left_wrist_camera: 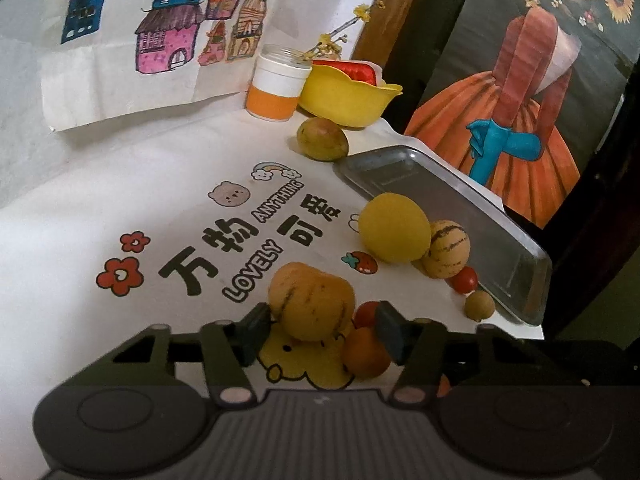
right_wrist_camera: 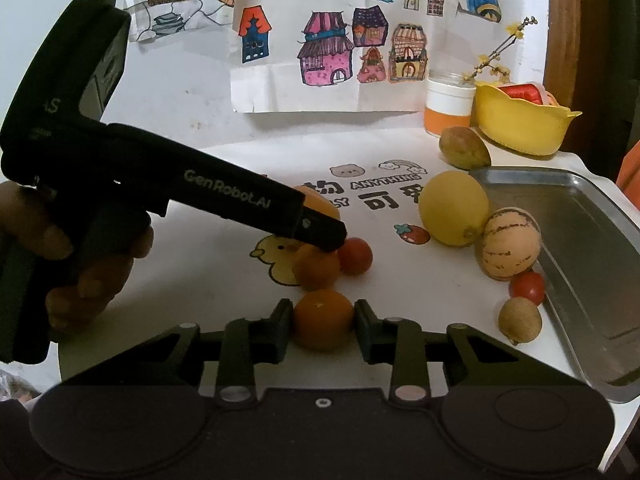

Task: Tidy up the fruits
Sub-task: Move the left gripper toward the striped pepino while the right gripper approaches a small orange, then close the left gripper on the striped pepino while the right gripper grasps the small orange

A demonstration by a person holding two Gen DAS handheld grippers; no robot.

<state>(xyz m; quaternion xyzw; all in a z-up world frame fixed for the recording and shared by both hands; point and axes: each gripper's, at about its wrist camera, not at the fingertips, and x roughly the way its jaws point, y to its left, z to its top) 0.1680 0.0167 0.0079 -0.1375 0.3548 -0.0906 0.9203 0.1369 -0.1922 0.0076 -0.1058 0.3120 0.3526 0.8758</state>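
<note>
R gripper [right_wrist_camera: 323, 326]: pads flank small orange [right_wrist_camera: 323, 320], touching both sides; squeeze gently, lift straight.
L gripper [left_wrist_camera: 320, 330]: jaws spread round striped melon [left_wrist_camera: 311, 300], not clamped; centre before closing.
Tray [right_wrist_camera: 592, 264]: far right, empty; drop there.

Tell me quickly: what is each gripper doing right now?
Left gripper: open, fingers either side of a striped yellow fruit, not clamped.
Right gripper: shut on a small orange fruit.
</note>
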